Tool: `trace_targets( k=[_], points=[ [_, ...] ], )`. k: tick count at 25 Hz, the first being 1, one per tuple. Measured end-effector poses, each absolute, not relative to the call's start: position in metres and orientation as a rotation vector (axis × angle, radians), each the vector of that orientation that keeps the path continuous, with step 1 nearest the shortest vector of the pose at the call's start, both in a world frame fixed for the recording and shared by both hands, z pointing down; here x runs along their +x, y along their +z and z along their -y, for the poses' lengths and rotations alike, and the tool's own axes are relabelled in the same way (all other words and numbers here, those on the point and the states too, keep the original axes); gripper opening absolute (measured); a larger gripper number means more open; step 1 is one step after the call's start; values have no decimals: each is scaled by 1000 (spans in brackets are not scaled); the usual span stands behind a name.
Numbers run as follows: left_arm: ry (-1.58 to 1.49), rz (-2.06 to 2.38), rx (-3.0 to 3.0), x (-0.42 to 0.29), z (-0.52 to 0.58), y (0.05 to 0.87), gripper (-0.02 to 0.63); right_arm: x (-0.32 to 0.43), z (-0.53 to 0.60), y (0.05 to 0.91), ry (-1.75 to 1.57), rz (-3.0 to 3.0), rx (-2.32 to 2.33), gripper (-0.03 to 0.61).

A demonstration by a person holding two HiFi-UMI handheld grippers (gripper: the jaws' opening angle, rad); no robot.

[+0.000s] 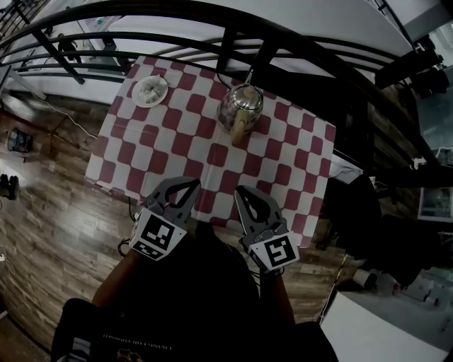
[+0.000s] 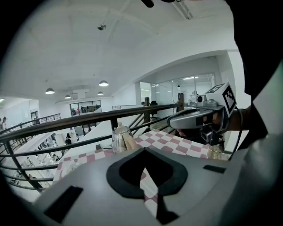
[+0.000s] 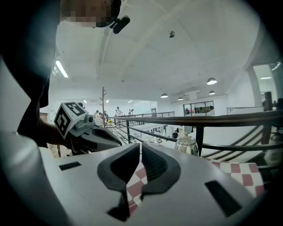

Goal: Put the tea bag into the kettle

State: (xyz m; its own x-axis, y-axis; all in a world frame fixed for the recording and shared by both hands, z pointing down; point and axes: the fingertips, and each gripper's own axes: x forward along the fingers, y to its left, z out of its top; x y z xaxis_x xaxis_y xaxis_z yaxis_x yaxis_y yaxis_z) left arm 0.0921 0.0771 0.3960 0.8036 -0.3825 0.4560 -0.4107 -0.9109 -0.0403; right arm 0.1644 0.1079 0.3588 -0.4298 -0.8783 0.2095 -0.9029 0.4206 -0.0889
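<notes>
A metal kettle [image 1: 241, 106] with a tan handle stands on the far middle of the red-and-white checked table [image 1: 177, 145]. White tea bags [image 1: 147, 90] lie on a small white plate [image 1: 163, 85] at the far left corner. Both grippers hover over the table's near edge, well short of either. My left gripper [image 1: 192, 182] is shut and holds nothing; its own view shows the tips [image 2: 143, 150] meeting, with the kettle [image 2: 119, 139] beyond. My right gripper [image 1: 239, 189] is also shut and empty [image 3: 140, 148], and its view has the kettle [image 3: 186, 145] ahead to the right.
A black metal railing [image 1: 212, 21] runs just behind the table's far edge. Wood floor [image 1: 49, 184] lies to the left, and dark furniture [image 1: 382, 212] stands close on the right. Each gripper shows in the other's view, the right [image 2: 194, 117] and the left [image 3: 95, 137].
</notes>
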Motion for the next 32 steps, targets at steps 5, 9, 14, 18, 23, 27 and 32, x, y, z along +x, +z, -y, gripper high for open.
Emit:
trace_targets(
  k=[5,9,14,18,23,27,32],
  points=[
    [743,602,2954,74,-86,393,3,139,-123,355,288,2532,1620,29],
    [743,560,2965,63,-93,393,3,122,-131,357,302,2516,1635,29],
    [739,517,2973,54,-102,395,3,107,-137,357,300,2503,1641,28],
    [736,496,2969,47,-107,399,3,98,-141,360,301,2486,1637,25],
    [725,484,2970,41,-114,400,3,89,-149,364,304,2474,1626,17],
    [720,484,2975,37,-116,398,3,83,-151,362,289,2479,1616,17],
    [719,486,2976,34,-118,398,3,80,-151,361,291,2485,1618,17]
  ],
)
